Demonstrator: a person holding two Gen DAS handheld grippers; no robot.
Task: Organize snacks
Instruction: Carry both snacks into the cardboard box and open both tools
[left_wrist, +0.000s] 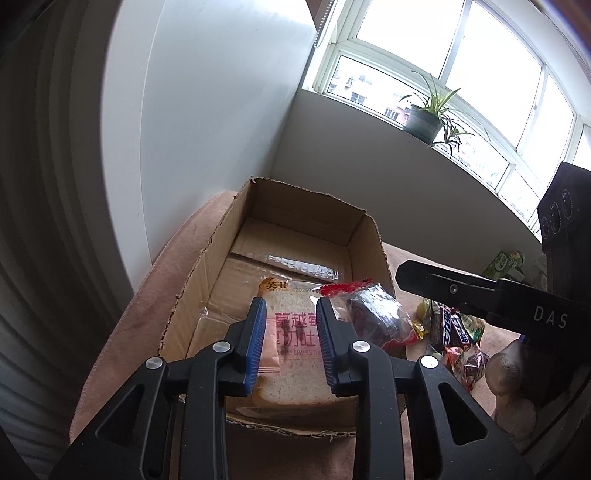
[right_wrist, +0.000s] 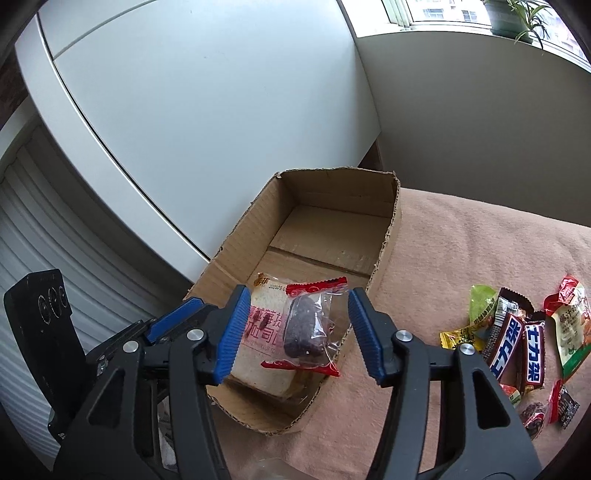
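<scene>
An open cardboard box (left_wrist: 295, 236) sat on a pinkish cloth-covered surface (right_wrist: 461, 236), close to a white wall. Inside the box, near its front end, lay a wrapped bread slice (left_wrist: 291, 354) printed with red characters, and on top of the bread, toward the box's right wall, rested a clear packet with red sealed ends (right_wrist: 310, 325) holding a dark cake. The left gripper (left_wrist: 291, 343) hung over the front of the box with its blue pads a small way apart, the bread seen through the gap below; the pads pressed on nothing. The right gripper (right_wrist: 295, 328) hovered above the same end of the box with its jaws spread wider, and the dark-cake packet lay between them, clear of both pads, so nothing was held. To the right of the box, on the cloth, a loose heap of snacks waited: two brown chocolate bars (right_wrist: 517, 336) with white and blue lettering, a yellow-green packet (right_wrist: 476, 314), a red and green pouch (right_wrist: 570, 321) and small red-wrapped sweets (right_wrist: 535, 410). Beyond the box, a potted plant (left_wrist: 428, 114) stood on the windowsill.
</scene>
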